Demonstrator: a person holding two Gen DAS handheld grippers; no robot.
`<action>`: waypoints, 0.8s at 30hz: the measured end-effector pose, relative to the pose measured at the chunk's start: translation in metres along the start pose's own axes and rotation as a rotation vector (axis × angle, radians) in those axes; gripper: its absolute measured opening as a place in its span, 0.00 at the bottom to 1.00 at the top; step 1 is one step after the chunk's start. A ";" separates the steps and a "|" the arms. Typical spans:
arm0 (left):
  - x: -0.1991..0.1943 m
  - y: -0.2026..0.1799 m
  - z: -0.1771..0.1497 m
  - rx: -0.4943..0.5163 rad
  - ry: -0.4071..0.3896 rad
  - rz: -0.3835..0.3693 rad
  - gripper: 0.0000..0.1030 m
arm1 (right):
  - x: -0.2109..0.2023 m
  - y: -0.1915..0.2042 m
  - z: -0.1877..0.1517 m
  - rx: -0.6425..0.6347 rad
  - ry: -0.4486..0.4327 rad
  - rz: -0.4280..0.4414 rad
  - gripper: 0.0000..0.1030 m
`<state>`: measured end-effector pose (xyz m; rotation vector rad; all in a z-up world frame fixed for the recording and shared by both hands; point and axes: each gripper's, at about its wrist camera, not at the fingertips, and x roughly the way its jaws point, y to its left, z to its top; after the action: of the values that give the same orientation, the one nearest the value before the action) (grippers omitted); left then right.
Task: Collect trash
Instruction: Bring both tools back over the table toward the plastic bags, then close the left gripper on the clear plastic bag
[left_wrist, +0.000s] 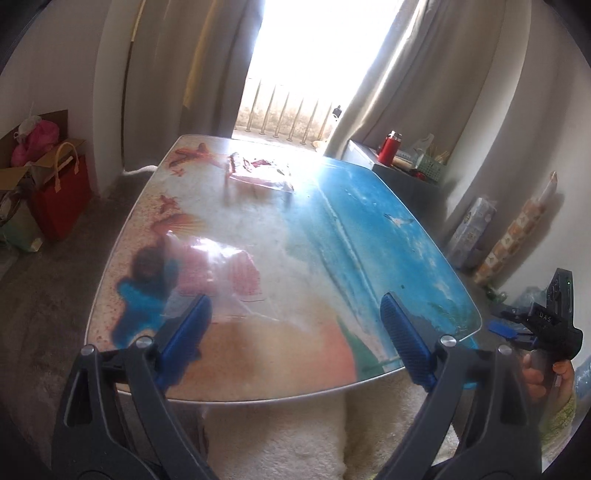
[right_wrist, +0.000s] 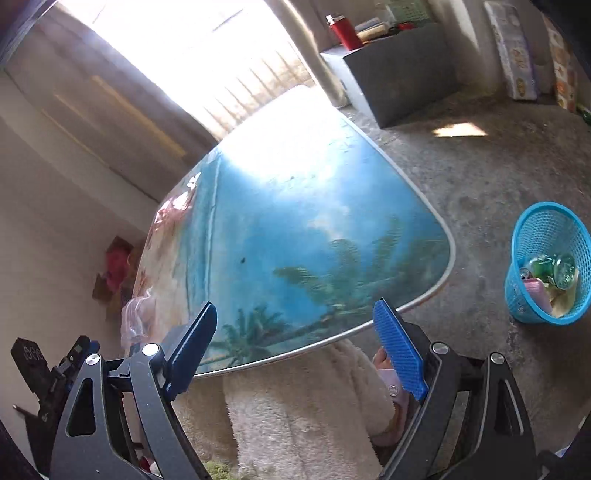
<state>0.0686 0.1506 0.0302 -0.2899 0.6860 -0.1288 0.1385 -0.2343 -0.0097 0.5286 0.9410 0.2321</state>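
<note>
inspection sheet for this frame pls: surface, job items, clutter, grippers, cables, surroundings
Surface: table with beach print, strong window glare at far end.
Job's things: clear plastic bag near left edge; red-printed wrapper at far end; blue mesh bin on floor to the right, already holding cans and wrappers.
Clutter: nothing seen beyond those.
Grippers: left hand-held gripper open, empty, beside the bag; right hand-held gripper open, empty.
Cables: nothing seen.
Surroundings: curtains, red flask on side cabinet, red gift bag, cardboard box.

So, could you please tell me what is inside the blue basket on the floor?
The blue basket holds a green can, a pink wrapper and paper scraps; anything beneath them is covered.
</note>
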 end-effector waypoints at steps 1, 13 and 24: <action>-0.002 0.009 0.001 -0.017 -0.009 0.022 0.86 | 0.012 0.017 0.000 -0.036 0.030 0.015 0.82; 0.038 0.075 0.018 -0.164 0.046 0.110 0.80 | 0.068 0.092 -0.025 -0.146 0.204 0.024 0.82; 0.097 0.085 0.012 -0.221 0.179 0.054 0.58 | 0.073 0.087 -0.021 -0.097 0.212 -0.019 0.82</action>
<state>0.1527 0.2133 -0.0452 -0.4756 0.8872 -0.0269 0.1663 -0.1230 -0.0249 0.4107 1.1343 0.3194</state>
